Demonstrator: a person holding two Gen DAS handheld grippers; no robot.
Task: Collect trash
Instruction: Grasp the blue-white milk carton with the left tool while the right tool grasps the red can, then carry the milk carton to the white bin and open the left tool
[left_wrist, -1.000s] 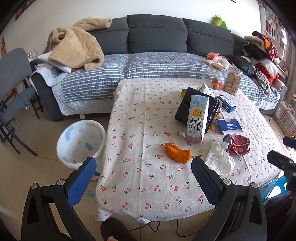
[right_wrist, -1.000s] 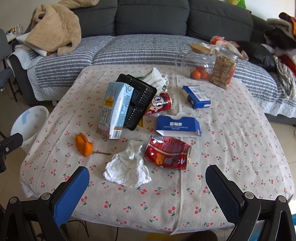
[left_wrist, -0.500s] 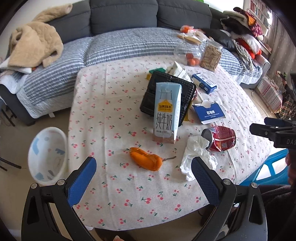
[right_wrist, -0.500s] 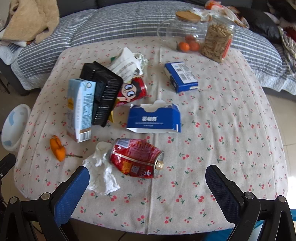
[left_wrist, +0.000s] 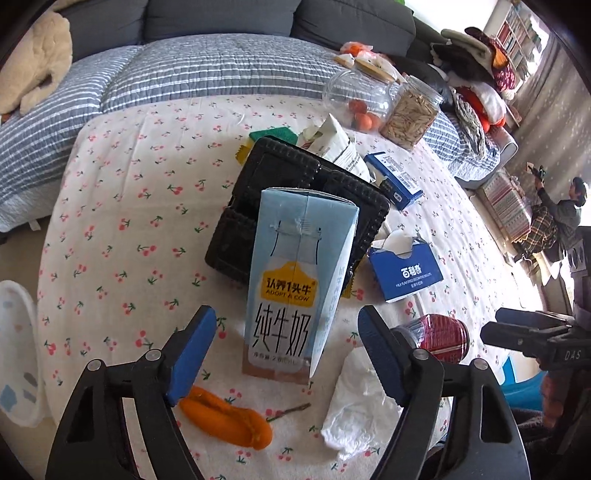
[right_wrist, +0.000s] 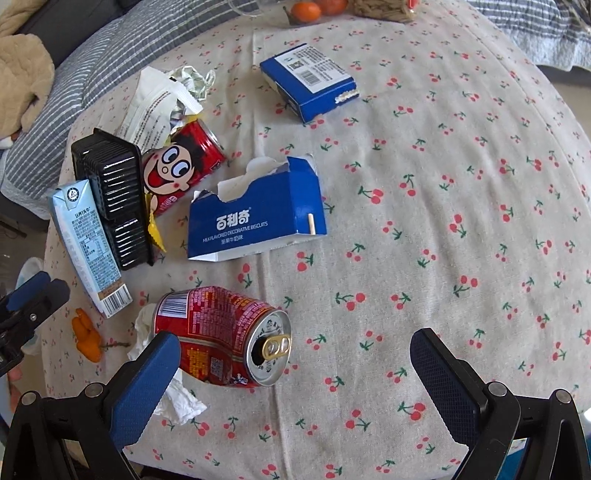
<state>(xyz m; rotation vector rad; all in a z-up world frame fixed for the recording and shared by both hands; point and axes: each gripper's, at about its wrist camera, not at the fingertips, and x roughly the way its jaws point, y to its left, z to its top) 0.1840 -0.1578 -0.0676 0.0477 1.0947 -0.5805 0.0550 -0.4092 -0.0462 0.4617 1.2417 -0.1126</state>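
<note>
A light blue milk carton (left_wrist: 291, 288) stands on the cherry-print tablecloth (left_wrist: 122, 221) and leans on a black plastic tray (left_wrist: 295, 199). My left gripper (left_wrist: 284, 350) hangs just in front of the carton. Its jaws are closing with the carton's lower part between them, and the pads do not touch it. A crushed red can (right_wrist: 221, 332) lies on its side beside a crumpled white tissue (right_wrist: 177, 398). My right gripper (right_wrist: 295, 384) is open above the can, with its left finger (right_wrist: 147, 384) over the can's edge and the tissue.
An orange peel (left_wrist: 225, 417), a torn blue biscuit box (right_wrist: 255, 218), a cartoon-face red can (right_wrist: 181, 166), a wrapper (right_wrist: 159, 103) and a second blue box (right_wrist: 314, 81) lie around. Two jars (left_wrist: 410, 110) stand at the back. A white bin (left_wrist: 14, 354) is left of the table. A person (left_wrist: 554, 218) sits far right.
Both grippers have come down and forward toward the table. The left jaws have narrowed around the milk carton. The crushed can now lies between the right fingers.
</note>
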